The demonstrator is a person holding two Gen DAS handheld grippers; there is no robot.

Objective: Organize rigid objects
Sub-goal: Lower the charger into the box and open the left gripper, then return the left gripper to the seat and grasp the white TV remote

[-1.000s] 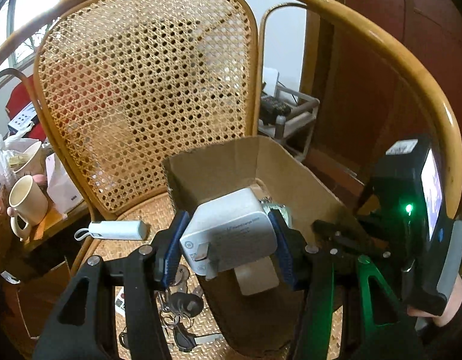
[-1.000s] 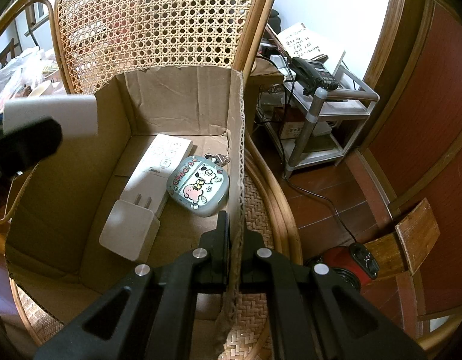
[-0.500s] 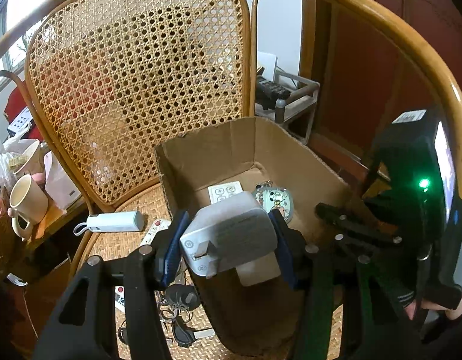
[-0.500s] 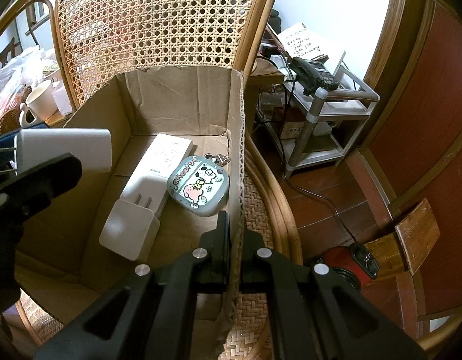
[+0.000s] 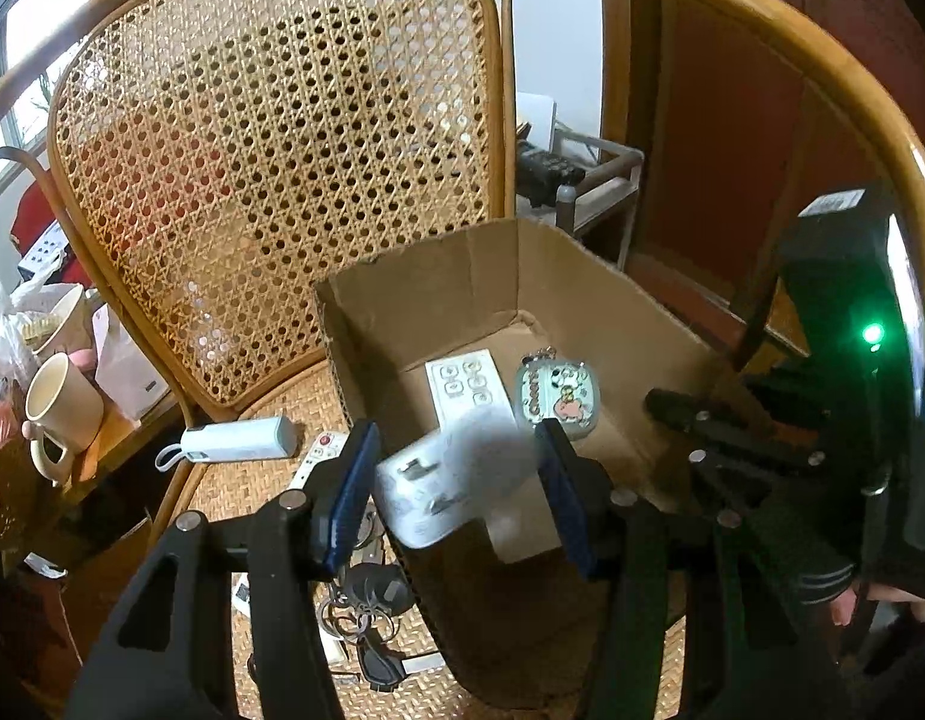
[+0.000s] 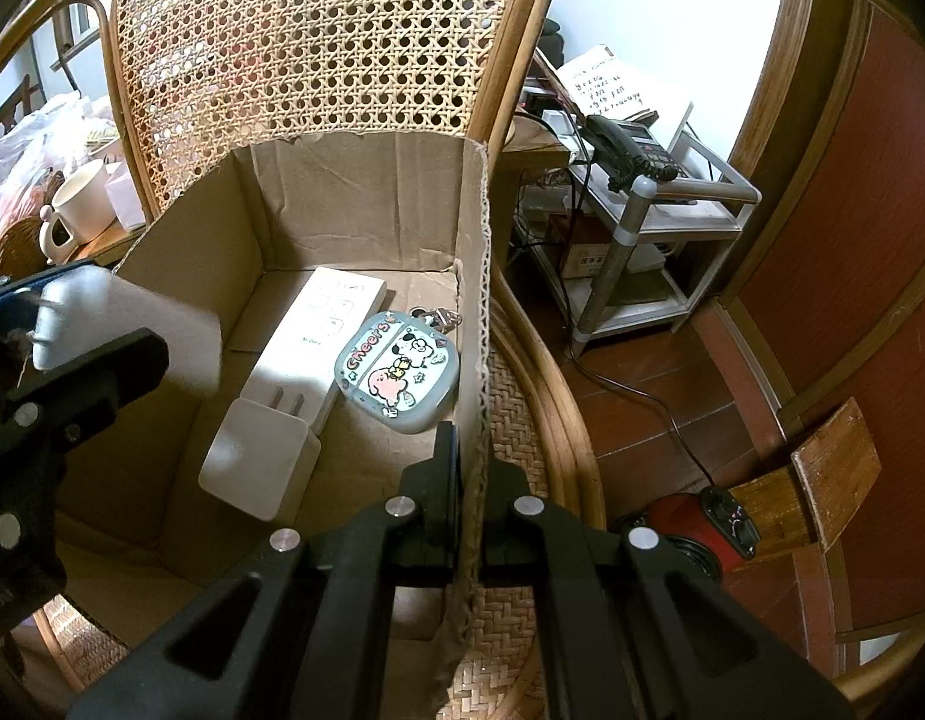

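White charger (image 5: 456, 480), blurred, sits at lower centre of the left wrist view, clamped between the left gripper (image 5: 456, 495) fingers above the cardboard box (image 5: 660, 324). Only this view shows the power bank (image 5: 231, 444) and keys (image 5: 366, 606) on the chair seat, lower left.

The right wrist view shows the right gripper (image 6: 468, 450) fingers pinched narrow on the box's right wall, lower centre. Only here, a second charger (image 6: 258, 465) is seen lying inside.

left gripper (image 5: 456, 480): black arms, blue pads, silver screws
right gripper (image 6: 468, 450): black fingers, silver screws
right unit: green LED, white label
sleeve (image 5: 822, 579): dark, striped cuff
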